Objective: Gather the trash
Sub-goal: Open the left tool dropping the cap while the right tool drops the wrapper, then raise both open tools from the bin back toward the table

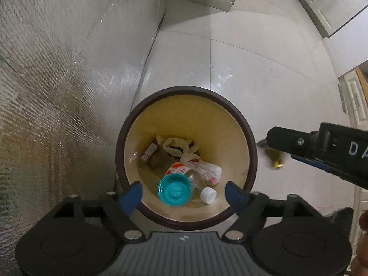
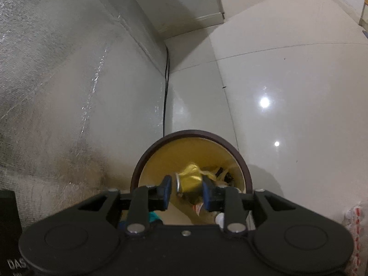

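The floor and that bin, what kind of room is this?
Probably a home kitchen or utility corner. Glossy pale floor tiles, white panelled cabinet doors along the edge, and a round waste bin against the wall holding household rubbish such as a plastic bottle.

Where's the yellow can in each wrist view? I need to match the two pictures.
Left wrist: yellow can at right, blurred, under the right gripper, just outside the bin's rim.
Right wrist: low centre, between the blue fingers, over the bin's mouth.
Shared landmark: the bin's dark brown rim.
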`<state>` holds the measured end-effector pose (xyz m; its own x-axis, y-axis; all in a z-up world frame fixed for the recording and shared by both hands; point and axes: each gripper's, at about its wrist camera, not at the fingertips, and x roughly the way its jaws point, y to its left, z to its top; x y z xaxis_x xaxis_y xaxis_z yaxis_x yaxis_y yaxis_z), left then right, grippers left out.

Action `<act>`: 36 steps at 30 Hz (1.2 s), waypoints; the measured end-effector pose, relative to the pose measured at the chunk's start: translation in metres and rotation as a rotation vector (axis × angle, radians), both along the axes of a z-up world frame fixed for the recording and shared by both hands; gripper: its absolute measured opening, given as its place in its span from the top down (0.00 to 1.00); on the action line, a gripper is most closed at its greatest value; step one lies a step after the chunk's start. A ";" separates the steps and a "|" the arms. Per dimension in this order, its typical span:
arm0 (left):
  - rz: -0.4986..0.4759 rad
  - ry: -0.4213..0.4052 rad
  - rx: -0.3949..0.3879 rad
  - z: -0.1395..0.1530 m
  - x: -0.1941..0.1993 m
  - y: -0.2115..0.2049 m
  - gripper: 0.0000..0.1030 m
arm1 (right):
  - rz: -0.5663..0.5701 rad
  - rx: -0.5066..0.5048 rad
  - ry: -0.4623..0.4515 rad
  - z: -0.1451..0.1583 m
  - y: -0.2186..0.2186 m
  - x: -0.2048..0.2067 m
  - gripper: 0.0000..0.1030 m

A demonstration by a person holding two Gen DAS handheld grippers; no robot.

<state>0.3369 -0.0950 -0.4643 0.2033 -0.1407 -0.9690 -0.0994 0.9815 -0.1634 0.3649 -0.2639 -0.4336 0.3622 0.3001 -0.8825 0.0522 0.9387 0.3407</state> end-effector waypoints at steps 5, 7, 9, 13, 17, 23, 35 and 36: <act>0.003 0.007 0.002 0.001 0.000 0.002 0.21 | -0.002 -0.011 0.021 -0.004 -0.002 0.000 0.59; 0.004 0.007 0.005 0.002 -0.001 0.003 0.21 | -0.005 -0.013 0.029 -0.005 -0.004 -0.002 0.59; 0.005 0.008 0.007 0.004 -0.002 0.002 0.21 | -0.001 -0.015 0.037 -0.005 -0.006 -0.004 0.59; 0.004 0.010 0.013 0.008 -0.003 0.003 0.20 | 0.009 -0.017 0.044 -0.005 -0.010 -0.010 0.57; 0.011 0.012 0.014 0.013 -0.007 0.005 0.20 | 0.010 -0.029 0.040 0.000 -0.014 -0.016 0.51; 0.007 0.002 0.030 0.024 -0.014 0.006 0.15 | 0.013 -0.037 0.023 0.012 -0.020 -0.026 0.38; 0.005 -0.017 0.046 0.042 -0.027 0.010 0.00 | 0.029 -0.037 -0.017 0.028 -0.030 -0.047 0.04; 0.002 -0.012 0.053 0.043 -0.027 0.010 0.00 | 0.025 -0.039 -0.019 0.029 -0.031 -0.049 0.04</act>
<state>0.3095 -0.0849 -0.4216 0.2153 -0.0888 -0.9725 -0.0998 0.9886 -0.1124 0.3161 -0.2953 -0.4042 0.3720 0.2745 -0.8867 0.0227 0.9523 0.3044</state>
